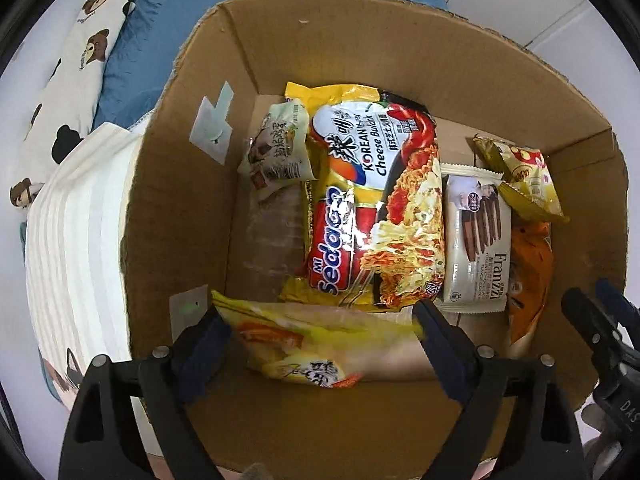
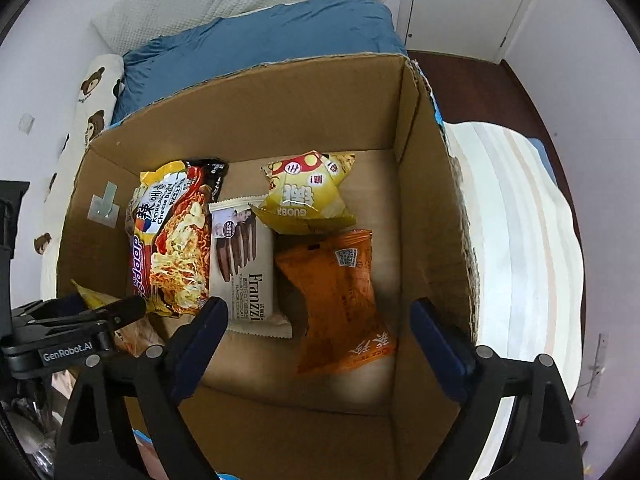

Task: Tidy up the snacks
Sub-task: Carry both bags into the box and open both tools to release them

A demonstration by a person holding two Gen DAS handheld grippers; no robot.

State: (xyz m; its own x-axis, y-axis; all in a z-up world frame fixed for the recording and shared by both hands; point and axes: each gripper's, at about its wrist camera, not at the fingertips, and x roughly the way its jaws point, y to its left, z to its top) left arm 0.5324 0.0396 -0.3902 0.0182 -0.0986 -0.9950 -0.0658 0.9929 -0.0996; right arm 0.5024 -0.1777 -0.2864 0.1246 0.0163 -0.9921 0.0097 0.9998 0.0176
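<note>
Snacks in the cardboard box (image 2: 304,112)

Both grippers' fingers stand released: left gripper (image 1: 320,332) around a yellow packet (image 1: 304,344) at the near wall, right gripper (image 2: 320,332) over the orange packet (image 2: 340,300).

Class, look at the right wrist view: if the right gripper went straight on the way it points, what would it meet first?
Probably the orange snack packet lying in the cardboard box; it sits between the open right gripper fingers' line, though depth is uncertain.
</note>
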